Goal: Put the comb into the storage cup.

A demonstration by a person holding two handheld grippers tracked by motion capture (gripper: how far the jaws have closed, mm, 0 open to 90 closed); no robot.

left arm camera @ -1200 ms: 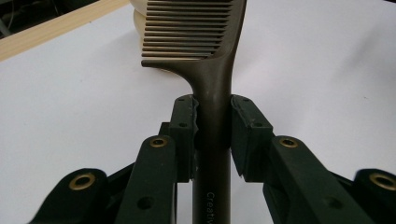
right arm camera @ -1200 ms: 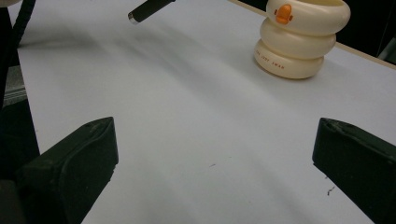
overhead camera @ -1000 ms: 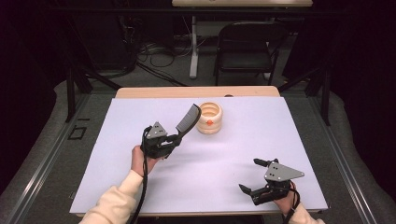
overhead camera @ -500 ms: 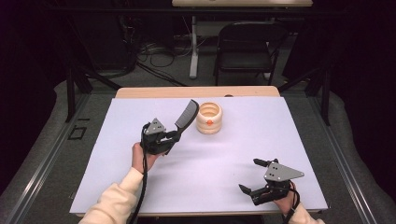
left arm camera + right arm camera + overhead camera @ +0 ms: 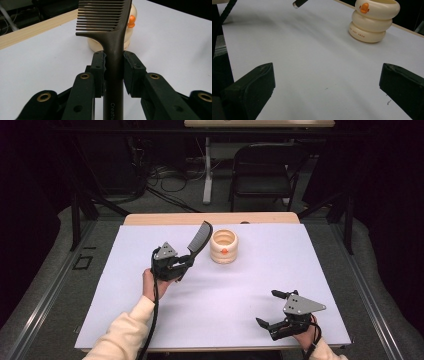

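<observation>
Above the white table sheet [image 5: 125,285], left of centre: left gripper [image 5: 186,264] raised off the surface, pinching a dark comb [image 5: 200,238] by its handle, pads pressed on both sides of the shaft as seen in the left gripper view [image 5: 113,72]. Comb [image 5: 105,17] slanting up and away from the hand, teeth end uppermost, tip close to the left side of a cream ringed pot [image 5: 223,246] with an orange duck bill on its front, not touching it as far as can be told. Same pot [image 5: 130,27] partly hidden behind the comb head in the left gripper view. Near the front right corner of the sheet: right gripper [image 5: 269,309] held low over the table, jaws spread wide with nothing between them. From the right gripper view: bare white sheet [image 5: 317,75] between the two black jaws, ringed pot [image 5: 374,21] far off at upper right, butt end of the comb handle [image 5: 298,3] at the top edge. Wooden table edge [image 5: 165,219] beyond the sheet, folding chair [image 5: 265,170] farther back on the floor.
</observation>
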